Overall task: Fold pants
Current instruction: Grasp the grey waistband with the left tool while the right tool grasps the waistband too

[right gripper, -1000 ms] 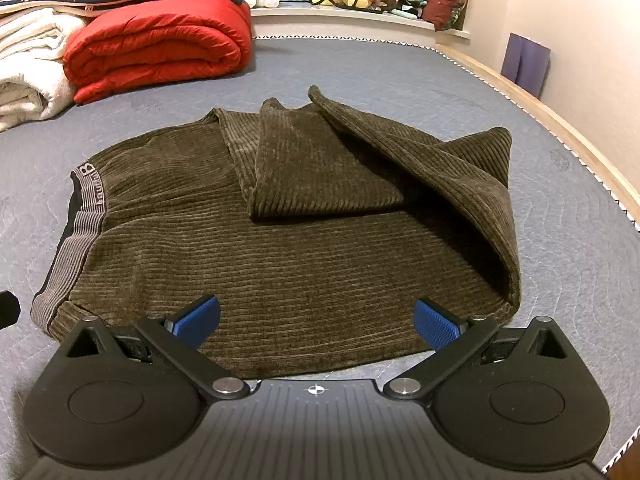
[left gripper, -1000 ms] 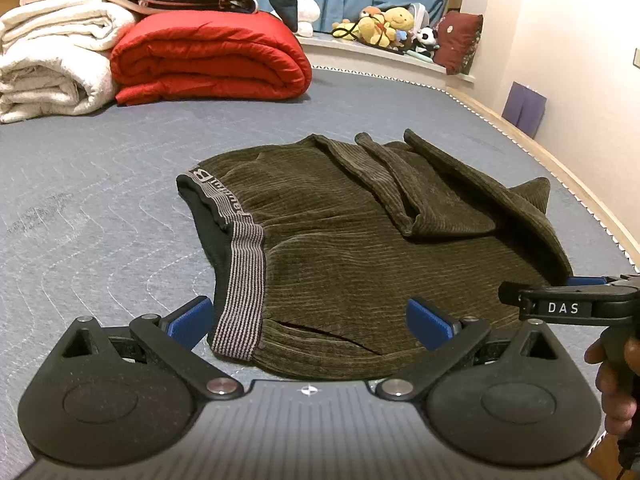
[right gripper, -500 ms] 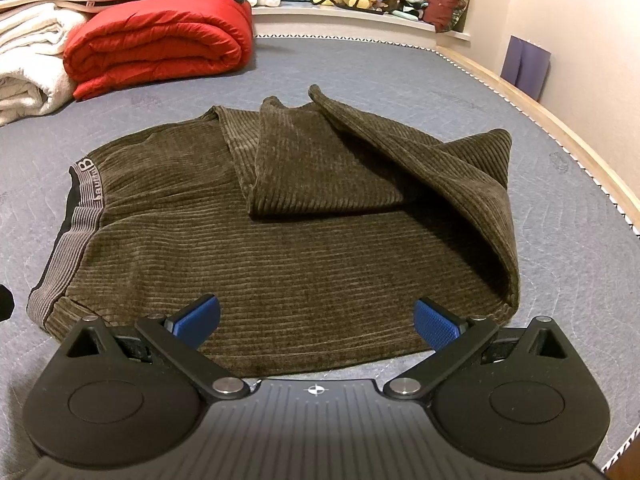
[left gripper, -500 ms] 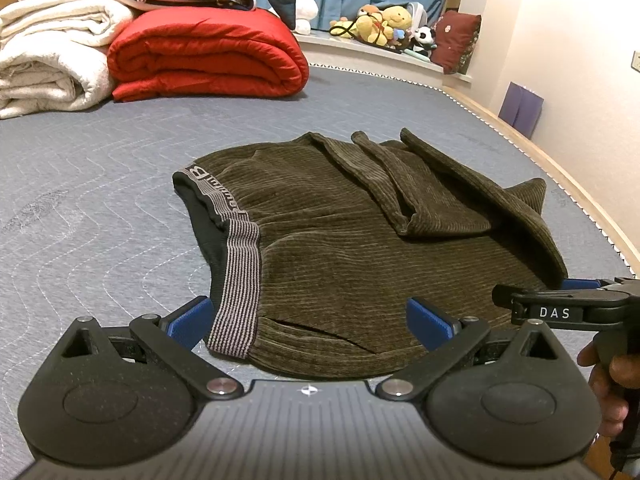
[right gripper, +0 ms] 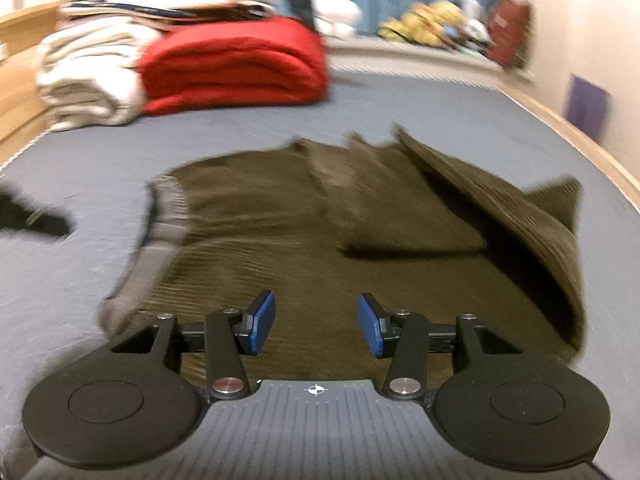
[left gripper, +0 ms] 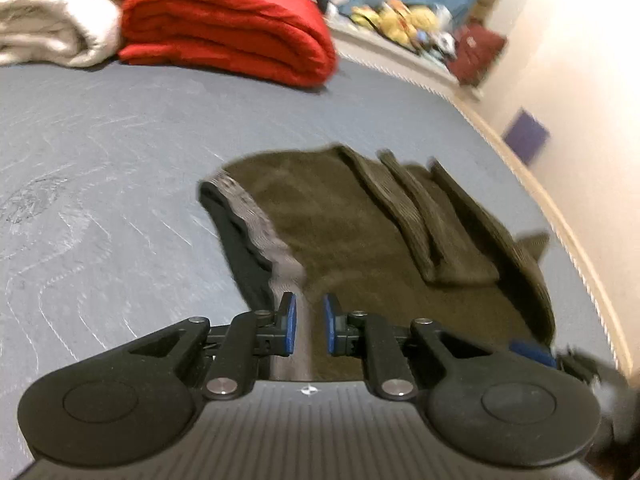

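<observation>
Dark olive corduroy pants (left gripper: 348, 232) lie partly folded on the grey mattress (left gripper: 120, 152), legs doubled back over the seat, grey striped waistband (left gripper: 256, 216) at the left. My left gripper (left gripper: 307, 330) has closed on the near waistband corner, which is lifted between its blue pads (left gripper: 289, 328). My right gripper (right gripper: 316, 326) is half closed over the pants' near edge (right gripper: 320, 280), and its blue pads (right gripper: 262, 320) stand apart with cloth between them. The right gripper also shows blurred at the lower right of the left wrist view (left gripper: 536, 354). Both views are motion-blurred.
A folded red quilt (left gripper: 228, 24) and white blankets (left gripper: 52, 12) are stacked at the far left. Plush toys (left gripper: 404, 20) and a dark red cushion (left gripper: 476, 52) line the far ledge. The mattress's right edge (left gripper: 568, 240) runs along a wall.
Both grippers moved in low over the pants' near edge. The left gripper closed from wide open onto the waistband and lifted it. The right gripper's jaws narrowed about halfway.
</observation>
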`<state>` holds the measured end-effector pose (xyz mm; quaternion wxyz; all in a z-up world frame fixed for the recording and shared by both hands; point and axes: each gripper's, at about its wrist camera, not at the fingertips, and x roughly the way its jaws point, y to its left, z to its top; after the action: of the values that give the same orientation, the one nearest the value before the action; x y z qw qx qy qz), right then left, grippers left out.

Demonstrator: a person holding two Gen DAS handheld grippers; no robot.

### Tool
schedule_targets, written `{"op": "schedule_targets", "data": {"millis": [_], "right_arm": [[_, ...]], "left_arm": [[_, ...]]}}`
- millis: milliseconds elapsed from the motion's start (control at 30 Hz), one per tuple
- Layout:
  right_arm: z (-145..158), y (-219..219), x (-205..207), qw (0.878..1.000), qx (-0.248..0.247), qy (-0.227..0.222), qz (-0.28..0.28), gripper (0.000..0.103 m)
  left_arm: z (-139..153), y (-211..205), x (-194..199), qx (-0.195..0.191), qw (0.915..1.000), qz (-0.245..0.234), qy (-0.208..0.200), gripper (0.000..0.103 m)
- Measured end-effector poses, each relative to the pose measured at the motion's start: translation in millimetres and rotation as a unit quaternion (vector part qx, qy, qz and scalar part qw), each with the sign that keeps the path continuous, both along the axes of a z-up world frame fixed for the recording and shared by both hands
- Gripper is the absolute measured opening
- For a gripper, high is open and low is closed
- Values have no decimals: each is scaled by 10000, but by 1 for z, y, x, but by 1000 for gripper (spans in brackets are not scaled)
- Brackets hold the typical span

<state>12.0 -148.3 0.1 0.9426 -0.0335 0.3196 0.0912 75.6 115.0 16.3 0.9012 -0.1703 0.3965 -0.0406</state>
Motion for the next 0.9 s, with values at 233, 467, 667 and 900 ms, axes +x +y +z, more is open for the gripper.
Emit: {"op": "schedule_targets", "data": {"millis": [233,467,667,900], "right_arm": [[-28,51,-3,9889,-684,177,1308,60],[-60,82,1,9703,-1236,411,2039,72],[-80,90,6,9589,-1611,573,2264,73],[-77,93,14,9566,-1576,602,2375,54]], "left_arm": [[-68,27,44,-701,9953,-106,653,33],[-104,30,79,-943,9911,132,934,67],[-116,10,94,-758,9938,-169,791,67],[-119,-15,98,-53,9982,-200,570,56]]}}
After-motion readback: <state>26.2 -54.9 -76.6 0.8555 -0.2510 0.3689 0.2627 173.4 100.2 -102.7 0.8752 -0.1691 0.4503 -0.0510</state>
